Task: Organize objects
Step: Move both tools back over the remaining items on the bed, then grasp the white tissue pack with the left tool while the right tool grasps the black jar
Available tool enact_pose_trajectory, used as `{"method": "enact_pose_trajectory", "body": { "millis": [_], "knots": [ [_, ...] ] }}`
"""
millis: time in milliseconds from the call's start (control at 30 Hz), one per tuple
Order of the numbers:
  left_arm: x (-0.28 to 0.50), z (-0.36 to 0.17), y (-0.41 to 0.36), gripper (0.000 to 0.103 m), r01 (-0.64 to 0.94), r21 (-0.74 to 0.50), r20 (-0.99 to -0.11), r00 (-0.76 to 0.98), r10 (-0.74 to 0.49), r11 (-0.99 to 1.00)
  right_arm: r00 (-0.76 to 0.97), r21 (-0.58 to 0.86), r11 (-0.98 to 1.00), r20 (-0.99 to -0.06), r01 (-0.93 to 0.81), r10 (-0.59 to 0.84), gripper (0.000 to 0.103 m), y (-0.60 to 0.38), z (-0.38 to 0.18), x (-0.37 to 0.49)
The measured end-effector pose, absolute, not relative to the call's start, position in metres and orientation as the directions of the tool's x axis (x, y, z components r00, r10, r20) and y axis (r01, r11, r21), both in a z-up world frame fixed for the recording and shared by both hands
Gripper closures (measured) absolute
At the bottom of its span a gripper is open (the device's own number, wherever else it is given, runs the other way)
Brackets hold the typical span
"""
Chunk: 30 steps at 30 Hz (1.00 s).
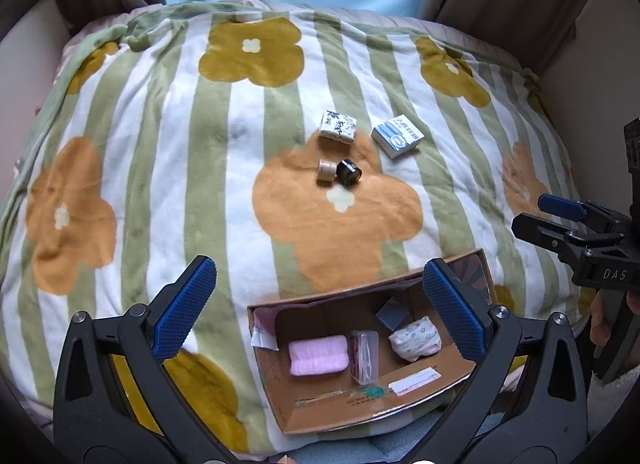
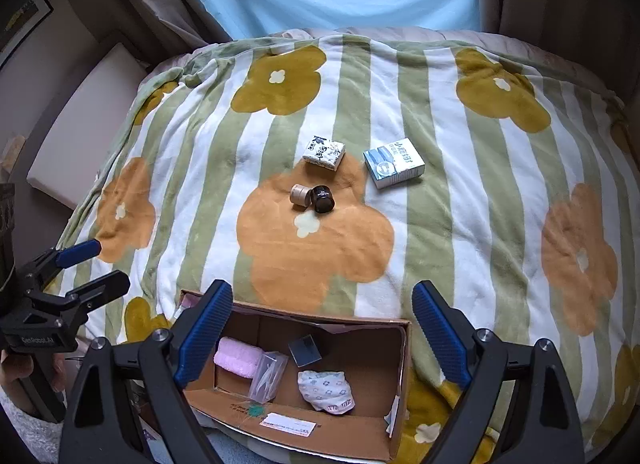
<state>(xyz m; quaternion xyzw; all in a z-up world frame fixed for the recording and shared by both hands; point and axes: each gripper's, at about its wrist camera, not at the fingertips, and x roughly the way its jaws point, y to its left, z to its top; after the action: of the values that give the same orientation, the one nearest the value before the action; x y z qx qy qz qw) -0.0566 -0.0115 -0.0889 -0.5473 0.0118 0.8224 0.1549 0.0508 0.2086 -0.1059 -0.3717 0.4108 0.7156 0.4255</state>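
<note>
Both tools hang over the cardboard box (image 2: pixel 400 348), which sits at the bed's near edge, about 6 o'clock, so things can be dropped in. The left tool (image 1: pixel 320 312) and right tool (image 2: pixel 320 340) gape wide and carry nothing.

In the box: four items, a pink towel (image 2: pixel 236 360), a clear case (image 2: pixel 268 378), a dark square (image 2: pixel 305 350) and a patterned pack (image 2: pixel 326 390).

Four remain on the blanket (image 2: pixel 440 244), towards 12 o'clock: two tissue packs (image 2: pixel 324 154) (image 2: pixel 394 168), a tan jar (image 2: pixel 300 195) touching a black jar (image 2: pixel 323 199).
</note>
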Motion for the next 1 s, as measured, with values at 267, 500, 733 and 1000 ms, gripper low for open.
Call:
{"method": "enact_pose_trajectory", "body": {
  "millis": [267,500,733,1000],
  "knots": [
    [-0.115,-0.105,0.009,0.000,-0.315,-0.194,-0.911,-0.295,0.289,-0.929,-0.383,0.270,-0.384,-0.886,-0.883,0.260,0.013,0.240,-0.124,0.033],
    [-0.179,-0.133,0.029,0.000,-0.342,-0.222,-0.920,-0.236,0.312,-0.913,-0.385,0.232,-0.498,-0.894,-0.836,0.229,0.013,0.268,-0.149,0.013],
    [-0.243,-0.181,0.058,0.000,-0.372,-0.250,-0.927,-0.174,0.331,-0.894,-0.415,0.219,-0.612,-0.888,-0.760,0.198,0.013,0.300,-0.191,-0.004],
    [-0.303,-0.250,0.103,0.000,-0.407,-0.252,-0.938,-0.119,0.325,-0.878,-0.382,0.186,-0.669,-0.911,-0.719,0.157,0.021,0.326,-0.257,-0.019]
  ]
}}
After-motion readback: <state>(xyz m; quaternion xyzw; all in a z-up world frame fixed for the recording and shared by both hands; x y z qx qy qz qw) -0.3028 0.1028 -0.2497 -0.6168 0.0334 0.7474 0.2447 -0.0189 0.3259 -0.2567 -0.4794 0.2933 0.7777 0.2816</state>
